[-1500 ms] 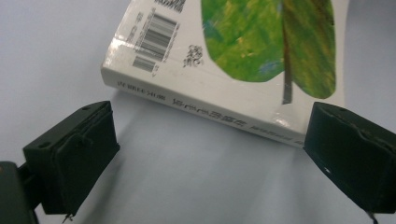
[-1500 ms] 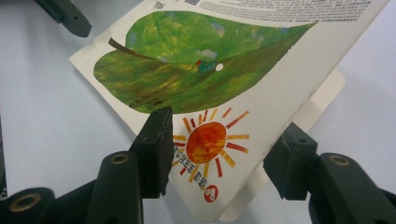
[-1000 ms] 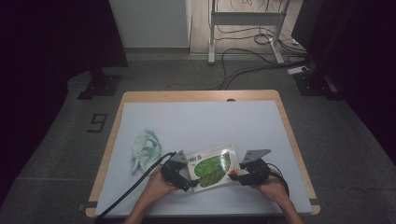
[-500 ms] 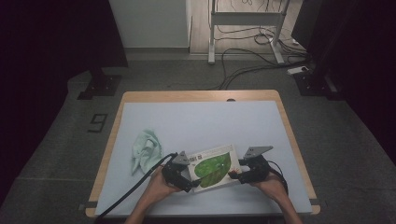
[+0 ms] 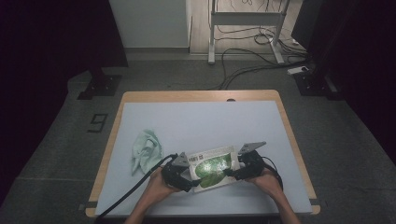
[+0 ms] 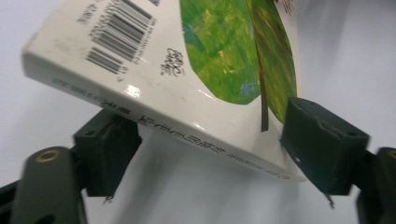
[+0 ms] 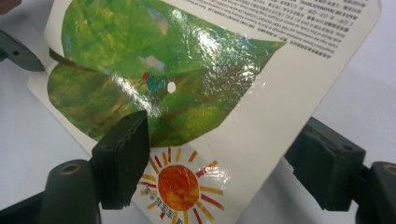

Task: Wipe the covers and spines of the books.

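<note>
Landmark: the picture book (image 5: 212,167), lying back cover up at the near edge of the table (image 5: 205,121), between the two hands.

Change since one second ago: the book sits in nearly the same spot, with its far end tilted slightly differently. The left gripper (image 5: 180,171) has just been closing its jaws; the right gripper (image 5: 238,170) has just been opening its jaws. In judgement, control of the book is passing from the right hand to the left, as for a lift or a turn-over.

Left gripper (image 6: 210,154): jaws moderately wide, straddling the spine corner of the book (image 6: 187,70). One jaw lies over the green leaf artwork, the other below the spine. Whether the pads press on the book cannot be told.

Right gripper (image 7: 229,161): jaws moderately wide, one over the cover beside the sun artwork, the other clear of the book (image 7: 196,93) edge. No grip is evident.

Farther off, left of the book: a crumpled pale green cloth (image 5: 145,150), well apart.
</note>
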Tool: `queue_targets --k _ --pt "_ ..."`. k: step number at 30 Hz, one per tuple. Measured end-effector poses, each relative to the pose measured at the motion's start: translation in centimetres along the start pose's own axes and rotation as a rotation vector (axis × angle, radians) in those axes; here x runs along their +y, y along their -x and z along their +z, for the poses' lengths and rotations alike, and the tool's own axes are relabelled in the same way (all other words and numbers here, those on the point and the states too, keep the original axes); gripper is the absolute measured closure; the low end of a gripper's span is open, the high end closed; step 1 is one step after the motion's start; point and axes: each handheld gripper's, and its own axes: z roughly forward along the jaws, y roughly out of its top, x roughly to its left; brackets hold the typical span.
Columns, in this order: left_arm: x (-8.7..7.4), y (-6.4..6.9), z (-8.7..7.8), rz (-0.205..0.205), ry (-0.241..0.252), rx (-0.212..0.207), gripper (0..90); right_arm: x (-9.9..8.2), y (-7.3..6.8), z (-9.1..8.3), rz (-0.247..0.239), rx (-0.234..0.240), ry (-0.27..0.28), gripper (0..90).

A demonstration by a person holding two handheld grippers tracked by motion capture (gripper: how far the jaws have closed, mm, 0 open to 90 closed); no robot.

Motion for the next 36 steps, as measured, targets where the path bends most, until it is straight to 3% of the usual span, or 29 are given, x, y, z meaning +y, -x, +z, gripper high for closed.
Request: queue_targets --k 4,9,12,17,20,27,36 --pt "0.3 0.1 -0.6 -0.007 0.017 -0.021 33.2 0.4 -0.4 -0.1 0.002 -0.01 0.027 25.9" --pt "0.5 0.2 -1.1 -0.004 0.038 -0.082 48.6 1.2 -0.7 -0.4 -0.009 -0.022 0.066 30.8" --pt "0.7 0.2 -1.5 -0.005 0.047 -0.081 55.7 1.6 -0.9 -0.5 -0.018 -0.024 0.08 31.5" --pt "0.9 -0.3 -2.5 -0.028 0.064 -0.045 64.2 1.8 -1.1 -0.8 -0.026 -0.023 0.109 37.8" --pt "1.0 -0.4 -3.0 -0.019 0.074 -0.009 69.0 2.0 -1.2 -1.1 -0.024 -0.014 0.134 40.8" --pt "1.0 -0.7 -3.5 0.021 0.066 0.056 68.8 2.5 -1.5 -0.8 -0.04 -0.038 0.156 45.1" --pt "1.0 -2.8 -4.2 0.026 0.067 0.129 64.1 3.9 -1.6 0.2 -0.048 -0.063 0.195 49.2"
